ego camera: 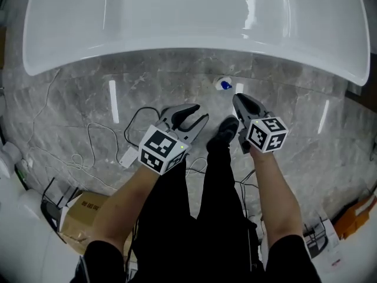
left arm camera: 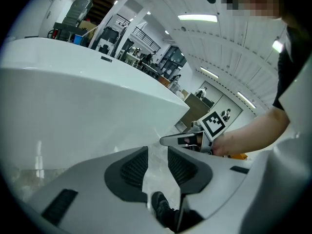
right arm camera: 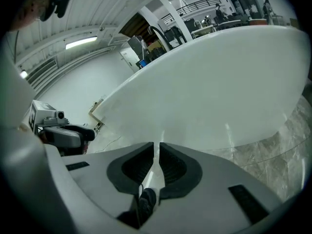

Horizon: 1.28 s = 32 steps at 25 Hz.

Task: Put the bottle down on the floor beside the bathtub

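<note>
**Bottle on the floor by the tub, both claws clear of it**

The bottle (ego camera: 224,85) shows in the head view just above the middle of the frame. It is a small pale thing with a blue top, resting on the grey marble floor (ego camera: 76,105) just below the curved rim of the white bathtub (ego camera: 177,16). It appears to stand upright, though it is too small there to be sure. Neither claw touches it.

The left claw (ego camera: 193,118) is lower in the frame and left of the bottle. Its jaws stand apart with a plain gap, and the left gripper view shows only floor and tub wall through that gap. The right claw (ego camera: 240,103) sits just below and right of the bottle, nearer to it than the left one. Its jaws are all but together, leaving a thin slit with nothing in it.

A black shoe (ego camera: 222,133) stands between the two claws. White cables (ego camera: 100,140) loop over the floor at the left of the frame, and a cardboard box (ego camera: 82,211) lies at the lower left.
</note>
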Motion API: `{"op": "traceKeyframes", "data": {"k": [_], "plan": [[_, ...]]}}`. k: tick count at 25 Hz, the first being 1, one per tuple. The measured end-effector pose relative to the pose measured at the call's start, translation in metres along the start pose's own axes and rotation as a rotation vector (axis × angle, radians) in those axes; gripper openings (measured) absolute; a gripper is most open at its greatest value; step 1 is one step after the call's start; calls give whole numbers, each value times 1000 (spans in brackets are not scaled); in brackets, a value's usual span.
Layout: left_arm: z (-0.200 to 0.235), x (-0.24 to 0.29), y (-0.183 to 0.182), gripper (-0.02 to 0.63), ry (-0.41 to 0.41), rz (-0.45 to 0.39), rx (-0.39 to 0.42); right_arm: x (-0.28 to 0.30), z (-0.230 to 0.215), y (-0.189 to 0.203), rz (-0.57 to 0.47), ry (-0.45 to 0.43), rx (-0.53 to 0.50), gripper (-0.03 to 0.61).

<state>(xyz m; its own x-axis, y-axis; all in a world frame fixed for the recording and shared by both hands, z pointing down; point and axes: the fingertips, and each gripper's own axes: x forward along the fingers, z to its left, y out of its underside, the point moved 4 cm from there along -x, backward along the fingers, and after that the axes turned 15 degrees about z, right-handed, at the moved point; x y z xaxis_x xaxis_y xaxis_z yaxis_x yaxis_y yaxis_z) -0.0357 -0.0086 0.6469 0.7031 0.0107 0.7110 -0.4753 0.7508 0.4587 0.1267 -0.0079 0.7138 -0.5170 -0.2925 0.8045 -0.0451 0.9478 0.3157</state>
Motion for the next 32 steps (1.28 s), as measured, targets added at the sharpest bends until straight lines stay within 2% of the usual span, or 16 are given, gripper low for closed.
{"op": "traceKeyframes", "data": {"k": [5, 9, 13, 16, 21, 25, 28, 32], "plan": [[-6, -26, 4, 109, -48, -20, -51, -40, 34, -14, -7, 1, -60, 52], [-21, -66, 0, 89, -89, -46, -85, -91, 65, -29, -7, 12, -83, 52], [-51, -121, -19, 77, -134, -90, -114, -153, 104, -46, -2, 67, -210, 52], [-79, -171, -48, 63, -174, -136, -97, -204, 129, -69, -62, 118, -252, 52], [-131, -246, -109, 52, -233, -240, -3, -278, 175, -106, -160, 101, -310, 52], [-164, -289, -137, 49, -291, -270, 37, -336, 204, -121, -204, 105, -381, 52], [-183, -315, -152, 48, -320, -286, 55, -389, 210, -133, -280, 106, -366, 52], [-197, -340, -169, 46, -350, -303, 39, -440, 206, -138, -354, 86, -329, 51]]}}
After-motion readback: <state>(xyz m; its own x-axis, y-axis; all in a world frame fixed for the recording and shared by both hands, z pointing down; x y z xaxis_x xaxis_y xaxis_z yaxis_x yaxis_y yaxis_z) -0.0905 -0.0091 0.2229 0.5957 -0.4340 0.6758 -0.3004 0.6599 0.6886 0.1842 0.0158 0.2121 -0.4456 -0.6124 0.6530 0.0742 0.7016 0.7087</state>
